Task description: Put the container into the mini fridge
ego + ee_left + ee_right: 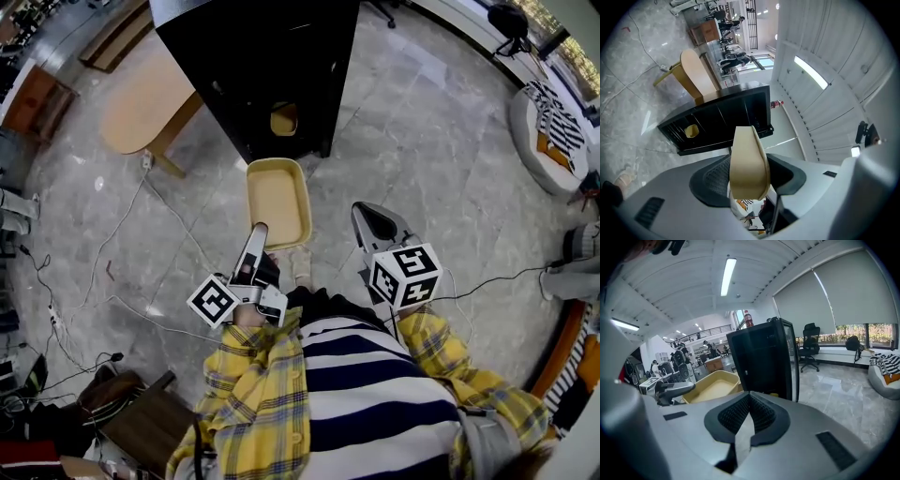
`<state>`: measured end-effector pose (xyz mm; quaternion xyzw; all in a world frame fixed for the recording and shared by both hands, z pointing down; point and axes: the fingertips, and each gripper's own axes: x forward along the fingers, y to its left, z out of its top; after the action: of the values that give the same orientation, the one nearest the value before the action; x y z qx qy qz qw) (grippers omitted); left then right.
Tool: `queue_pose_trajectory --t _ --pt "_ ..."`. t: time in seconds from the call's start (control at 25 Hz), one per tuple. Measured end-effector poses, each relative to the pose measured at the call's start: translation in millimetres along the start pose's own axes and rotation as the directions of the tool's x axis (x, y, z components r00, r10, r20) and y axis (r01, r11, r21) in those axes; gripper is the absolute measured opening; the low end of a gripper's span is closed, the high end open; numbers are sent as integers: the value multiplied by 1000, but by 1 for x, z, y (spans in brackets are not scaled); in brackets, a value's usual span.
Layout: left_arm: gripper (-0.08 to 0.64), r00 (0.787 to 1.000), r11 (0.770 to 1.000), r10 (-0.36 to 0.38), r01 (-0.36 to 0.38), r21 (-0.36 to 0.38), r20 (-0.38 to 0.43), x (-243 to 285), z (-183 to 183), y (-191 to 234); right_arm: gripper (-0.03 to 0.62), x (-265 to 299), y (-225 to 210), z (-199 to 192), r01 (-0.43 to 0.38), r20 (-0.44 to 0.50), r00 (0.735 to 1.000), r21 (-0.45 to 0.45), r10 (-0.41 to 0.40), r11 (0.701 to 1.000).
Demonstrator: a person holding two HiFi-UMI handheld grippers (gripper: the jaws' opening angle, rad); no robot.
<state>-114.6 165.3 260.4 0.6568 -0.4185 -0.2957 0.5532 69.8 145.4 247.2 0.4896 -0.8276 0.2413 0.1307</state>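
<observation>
nearest item: striped top and yellow plaid sleeves (253, 394), bottom of the head view.

item, container (277, 202): shallow cream tray, centre of the head view, held off the floor just short of the mini fridge (253, 66) at upper centre.

item, left gripper (258, 230): i read its claw as clamped on the tray's near rim, with the wall pinched between the pads.

item, right gripper (373, 223): right of the tray and apart from it. its own view shows the claw closed together with nothing in it.

handling note: i'd keep the tray level and line its long axis up with the fridge opening. a small yellow object (284, 119) sits inside, so aim beside it.

view notes: the right gripper view shows a red-capped bottle (748, 318) on the fridge top, which the head view cuts off. only the head view shows both grippers and the gap to the fridge.
</observation>
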Motion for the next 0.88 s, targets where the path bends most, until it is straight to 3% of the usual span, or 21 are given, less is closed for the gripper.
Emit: queue_pose_trajectory --t 0.44,0.88 --pt "235 997 1000 11 -11 8 -70 59 50 34 26 68 -4 27 56 -8 998 6 -56 998" --pt "235 997 999 12 -8 48 -81 121 54 65 26 108 -44 19 75 -57 996 18 -74 997"
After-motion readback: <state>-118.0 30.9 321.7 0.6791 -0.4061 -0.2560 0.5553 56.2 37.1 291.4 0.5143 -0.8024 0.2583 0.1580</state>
